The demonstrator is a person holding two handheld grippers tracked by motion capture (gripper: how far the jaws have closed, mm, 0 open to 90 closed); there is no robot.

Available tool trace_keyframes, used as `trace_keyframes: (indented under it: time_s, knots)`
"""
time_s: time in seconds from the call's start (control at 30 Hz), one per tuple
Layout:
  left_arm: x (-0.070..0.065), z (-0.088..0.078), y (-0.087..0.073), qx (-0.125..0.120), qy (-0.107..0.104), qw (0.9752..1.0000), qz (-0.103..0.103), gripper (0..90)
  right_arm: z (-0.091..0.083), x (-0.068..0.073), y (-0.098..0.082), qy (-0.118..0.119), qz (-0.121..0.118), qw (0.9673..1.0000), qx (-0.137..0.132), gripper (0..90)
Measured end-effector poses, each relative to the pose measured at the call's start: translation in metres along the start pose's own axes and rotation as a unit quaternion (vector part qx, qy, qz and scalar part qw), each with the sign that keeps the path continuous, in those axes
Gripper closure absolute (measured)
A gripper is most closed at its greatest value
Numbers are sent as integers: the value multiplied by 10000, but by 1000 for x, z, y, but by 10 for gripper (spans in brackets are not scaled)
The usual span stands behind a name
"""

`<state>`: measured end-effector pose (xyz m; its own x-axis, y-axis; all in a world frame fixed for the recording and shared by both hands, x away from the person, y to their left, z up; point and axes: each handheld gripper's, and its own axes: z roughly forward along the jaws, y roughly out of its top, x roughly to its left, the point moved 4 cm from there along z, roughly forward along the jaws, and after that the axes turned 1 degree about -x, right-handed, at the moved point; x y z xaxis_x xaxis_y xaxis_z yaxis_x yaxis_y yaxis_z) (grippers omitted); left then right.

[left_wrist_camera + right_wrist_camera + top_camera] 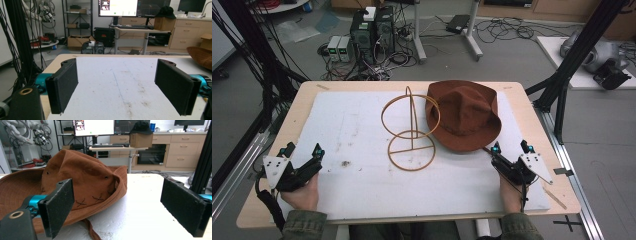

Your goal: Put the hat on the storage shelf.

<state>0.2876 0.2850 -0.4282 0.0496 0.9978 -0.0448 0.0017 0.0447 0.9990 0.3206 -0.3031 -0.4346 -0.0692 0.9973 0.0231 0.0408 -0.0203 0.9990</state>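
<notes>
A brown brimmed hat lies on the white mat at the right of the table's middle, its chin cord trailing toward me. Beside it on the left stands a tan wire hat stand made of two rings on a post. My right gripper rests near the front right, open, just short of the hat's brim; in the right gripper view the hat sits behind the left jaw with nothing between the pads. My left gripper rests at the front left, open and empty.
The wooden table edges the mat on all sides. Black frame posts rise at the right and cables hang at the left. Computers and cables lie on the floor beyond the far edge.
</notes>
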Motion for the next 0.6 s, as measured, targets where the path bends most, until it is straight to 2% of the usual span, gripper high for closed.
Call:
trace_keyframes:
  time_s: [0.23,0.57,0.6]
  knots:
    - [0,0,0,-3,0,10000,-7,191,2,4,3,47,28,10000,82,110]
    - [0,0,1,0,-9,10000,-3,191,7,17,12,375,-54,9992,136,110]
    - [0,0,1,10,-10,10000,-16,191,7,19,13,416,5,9990,165,110]
